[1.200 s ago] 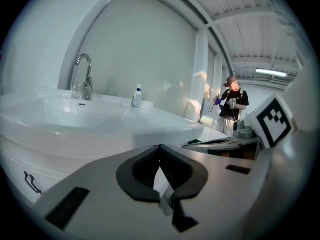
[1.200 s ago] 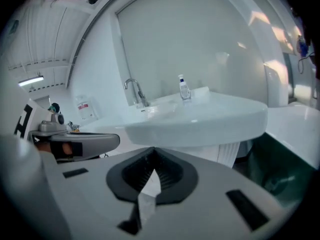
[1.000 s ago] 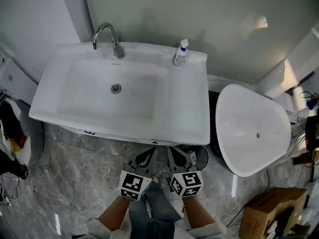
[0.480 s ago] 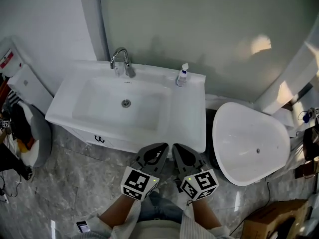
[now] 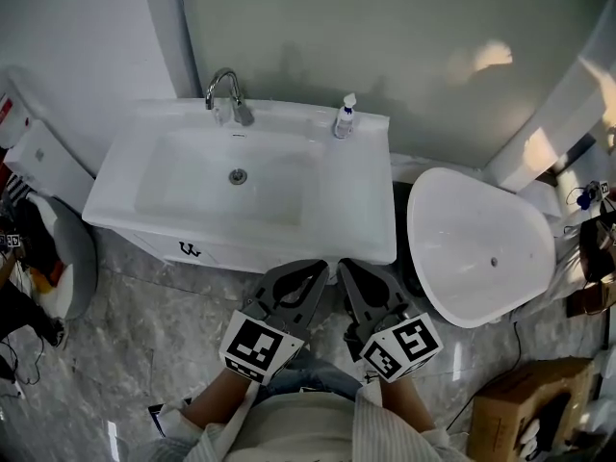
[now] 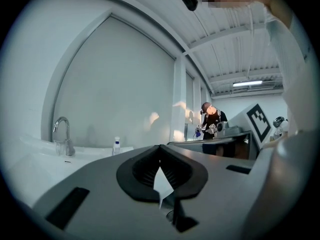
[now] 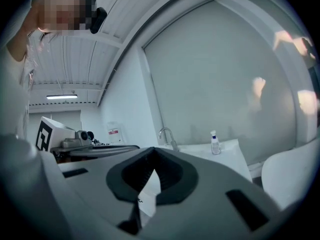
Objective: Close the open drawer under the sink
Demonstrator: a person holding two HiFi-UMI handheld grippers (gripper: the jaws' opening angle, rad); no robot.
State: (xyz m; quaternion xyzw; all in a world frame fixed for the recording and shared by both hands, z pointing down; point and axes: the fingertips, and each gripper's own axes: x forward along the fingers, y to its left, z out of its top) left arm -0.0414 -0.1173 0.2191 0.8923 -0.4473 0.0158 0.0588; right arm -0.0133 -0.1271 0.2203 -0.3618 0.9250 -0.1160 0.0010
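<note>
A white sink basin (image 5: 144, 221) with a chrome tap (image 5: 223, 89) fills the upper middle of the head view. Under its front rim shows a white drawer front (image 5: 226, 255) with a small dark handle (image 5: 190, 250); I cannot tell how far out it stands. My left gripper (image 5: 313, 269) and right gripper (image 5: 348, 268) hover side by side just before the basin's front right edge, touching nothing. Both are shut and hold nothing. In the left gripper view the left gripper (image 6: 160, 146) points over the basin top; the right gripper (image 7: 152, 149) shows the same in its own view.
A soap bottle (image 5: 344, 118) stands on the basin's back right. A white toilet (image 5: 476, 248) sits close on the right, a cardboard box (image 5: 515, 414) at the lower right. A white wall unit (image 5: 38, 162) and dark bags (image 5: 38, 258) are at the left. A person (image 6: 212, 121) stands far behind.
The view has drawn back from the sink, so the drawer front and its handle show more. Both grippers have come up nearer the camera, still shut and side by side.
</note>
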